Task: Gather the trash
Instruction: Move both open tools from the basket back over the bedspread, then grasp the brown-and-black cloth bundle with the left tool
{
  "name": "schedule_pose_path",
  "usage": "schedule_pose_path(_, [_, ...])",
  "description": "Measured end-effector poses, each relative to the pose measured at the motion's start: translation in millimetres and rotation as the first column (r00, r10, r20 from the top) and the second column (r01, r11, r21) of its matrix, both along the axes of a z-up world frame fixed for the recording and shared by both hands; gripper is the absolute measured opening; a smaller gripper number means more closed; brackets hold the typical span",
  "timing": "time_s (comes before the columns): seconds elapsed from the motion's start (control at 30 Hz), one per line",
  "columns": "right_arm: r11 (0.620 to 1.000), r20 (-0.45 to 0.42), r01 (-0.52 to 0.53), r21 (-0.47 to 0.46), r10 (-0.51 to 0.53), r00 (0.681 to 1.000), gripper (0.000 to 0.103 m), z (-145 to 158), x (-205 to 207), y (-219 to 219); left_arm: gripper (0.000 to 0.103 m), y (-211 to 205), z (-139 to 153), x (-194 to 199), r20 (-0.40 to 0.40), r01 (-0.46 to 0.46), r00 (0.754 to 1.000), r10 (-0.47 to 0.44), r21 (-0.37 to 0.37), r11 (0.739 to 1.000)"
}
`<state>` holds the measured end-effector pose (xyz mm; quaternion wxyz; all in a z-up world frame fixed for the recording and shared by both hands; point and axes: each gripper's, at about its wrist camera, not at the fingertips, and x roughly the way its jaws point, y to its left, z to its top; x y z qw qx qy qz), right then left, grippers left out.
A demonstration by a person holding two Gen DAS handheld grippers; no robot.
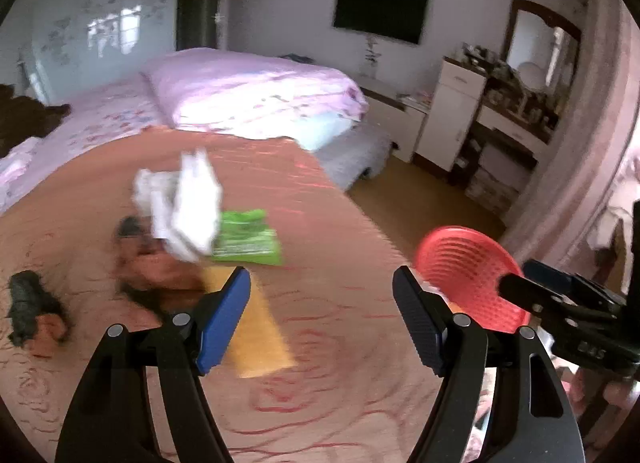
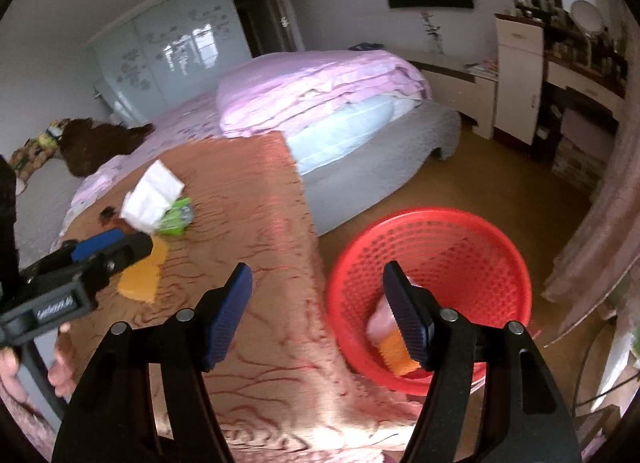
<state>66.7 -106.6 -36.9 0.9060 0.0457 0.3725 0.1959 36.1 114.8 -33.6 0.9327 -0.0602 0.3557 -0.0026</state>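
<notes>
Trash lies on the brown bedspread (image 1: 320,199): crumpled white paper (image 1: 188,203), a green wrapper (image 1: 248,239), a flat yellow-orange piece (image 1: 256,327) and dark scraps (image 1: 28,303). My left gripper (image 1: 322,319) is open and empty, just above the yellow piece. My right gripper (image 2: 318,315) is open and empty, over the bed's edge beside the red basket (image 2: 460,235) on the floor. The basket holds a pink and an orange piece (image 2: 394,347). The paper (image 2: 152,195), green wrapper (image 2: 178,219) and yellow piece (image 2: 142,275) also show in the right wrist view.
A folded pink quilt (image 2: 320,91) lies further up the bed. A brown plush (image 2: 100,139) sits at the bed's left. A white cabinet (image 2: 516,75) and a cluttered dresser stand at the right wall. A curtain (image 2: 600,203) hangs at the right.
</notes>
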Motion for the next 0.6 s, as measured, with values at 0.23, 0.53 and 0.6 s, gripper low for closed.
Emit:
schedule_pose_path(0.23, [0.999, -0.011, -0.034, 0.018, 0.034, 0.999, 0.066, -0.2, -5.7, 18.6, 0.071, 67.7, -2.7, -7.8, -0.005, -0.152, 0.988, 0.152, -0.029, 0.988])
schedule_pose_path(0.53, [0.999, -0.026, -0.051, 0.006, 0.051, 0.998, 0.066, -7.7, -8.2, 27.8, 0.071, 94.3, -16.1, 6.3, -0.053, -0.166, 0.985, 0.164, -0.03, 0.986])
schedule_pose_path(0.6, [0.999, -0.031, -0.049, 0.006, 0.049, 0.998, 0.066, -9.3, -7.6, 28.5, 0.071, 96.4, -20.6, 15.3, -0.071, -0.171, 0.983, 0.169, -0.014, 0.985])
